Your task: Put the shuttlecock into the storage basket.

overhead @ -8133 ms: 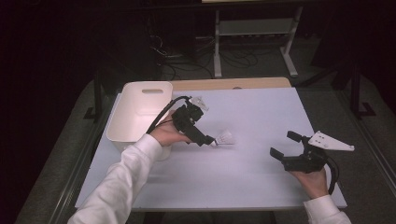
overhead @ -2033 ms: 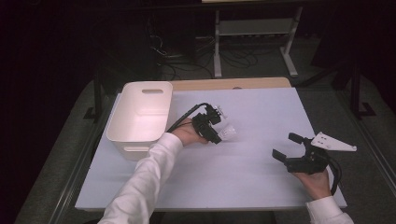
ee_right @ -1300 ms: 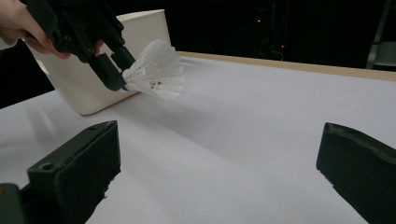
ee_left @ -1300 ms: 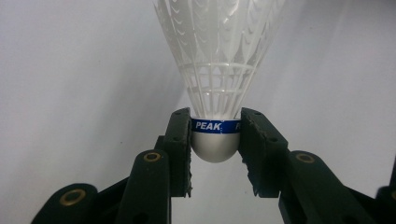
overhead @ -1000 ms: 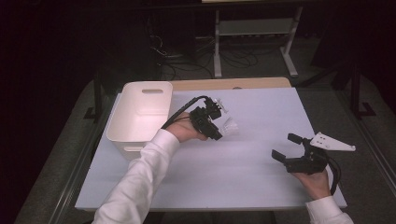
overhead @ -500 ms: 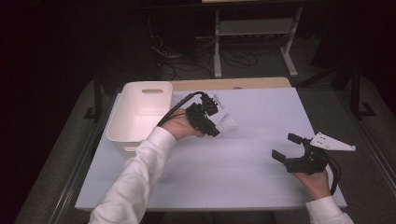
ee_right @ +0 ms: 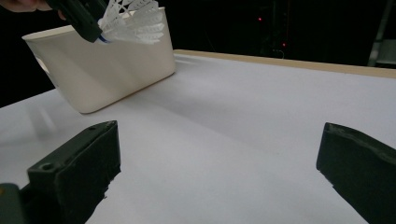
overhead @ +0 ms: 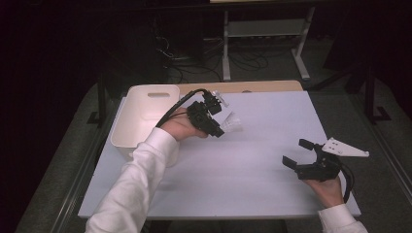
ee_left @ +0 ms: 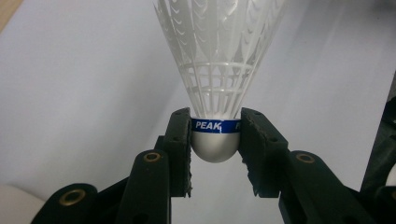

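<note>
White table [overhead: 252, 174]. Cream plastic bin [overhead: 141, 114] sits just left of the left gripper [overhead: 219, 127]; in the right gripper view its wall [ee_right: 107, 70] stands behind the raised shuttlecock [ee_right: 133, 21]. Left gripper: jaws clamped on both sides of the shuttlecock's [ee_left: 215, 70] rounded white cork, at the blue "PEAK" band [ee_left: 215, 126], skirt pointing away from the jaws. It appears held clear of the table, though the high view is dim. Right gripper [overhead: 302, 153]: jaws spread wide, nothing between them, well apart from the shuttlecock.
</note>
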Demonstrator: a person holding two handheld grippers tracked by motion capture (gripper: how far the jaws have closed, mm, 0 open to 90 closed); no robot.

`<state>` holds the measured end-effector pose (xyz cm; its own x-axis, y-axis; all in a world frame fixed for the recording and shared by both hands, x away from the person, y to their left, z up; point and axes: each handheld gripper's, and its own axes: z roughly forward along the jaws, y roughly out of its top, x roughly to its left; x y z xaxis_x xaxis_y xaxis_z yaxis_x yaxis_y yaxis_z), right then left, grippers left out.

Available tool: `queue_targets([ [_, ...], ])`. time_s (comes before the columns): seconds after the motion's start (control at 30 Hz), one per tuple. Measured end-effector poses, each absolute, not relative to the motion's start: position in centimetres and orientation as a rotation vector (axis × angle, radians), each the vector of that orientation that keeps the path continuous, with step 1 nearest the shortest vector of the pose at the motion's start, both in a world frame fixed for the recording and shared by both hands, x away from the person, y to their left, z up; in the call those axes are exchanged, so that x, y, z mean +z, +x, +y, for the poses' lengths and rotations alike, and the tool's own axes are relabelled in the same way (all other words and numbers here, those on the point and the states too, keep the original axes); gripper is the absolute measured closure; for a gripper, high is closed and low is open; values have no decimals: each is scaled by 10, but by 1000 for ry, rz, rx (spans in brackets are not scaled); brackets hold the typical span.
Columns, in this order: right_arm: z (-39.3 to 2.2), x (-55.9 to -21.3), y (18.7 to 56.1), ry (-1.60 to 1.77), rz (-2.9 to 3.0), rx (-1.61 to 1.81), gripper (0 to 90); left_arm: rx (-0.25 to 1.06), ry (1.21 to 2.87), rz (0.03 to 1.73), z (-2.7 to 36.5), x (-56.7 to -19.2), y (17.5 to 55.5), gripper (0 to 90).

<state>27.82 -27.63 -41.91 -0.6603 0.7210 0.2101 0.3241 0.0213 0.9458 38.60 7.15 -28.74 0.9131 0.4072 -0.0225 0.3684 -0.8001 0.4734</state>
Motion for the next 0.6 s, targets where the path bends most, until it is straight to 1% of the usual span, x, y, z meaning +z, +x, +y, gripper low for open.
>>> queue_targets([
  [0.2,-276,-419,279,1066,1980,1677,0,134,2582,566,78,-279,387,643],
  [0.43,-276,-420,279,1069,1981,1675,0,143,2548,612,89,-271,388,643],
  [0.6,-276,-420,279,1074,1983,1675,0,156,2555,617,95,-267,389,643],
])
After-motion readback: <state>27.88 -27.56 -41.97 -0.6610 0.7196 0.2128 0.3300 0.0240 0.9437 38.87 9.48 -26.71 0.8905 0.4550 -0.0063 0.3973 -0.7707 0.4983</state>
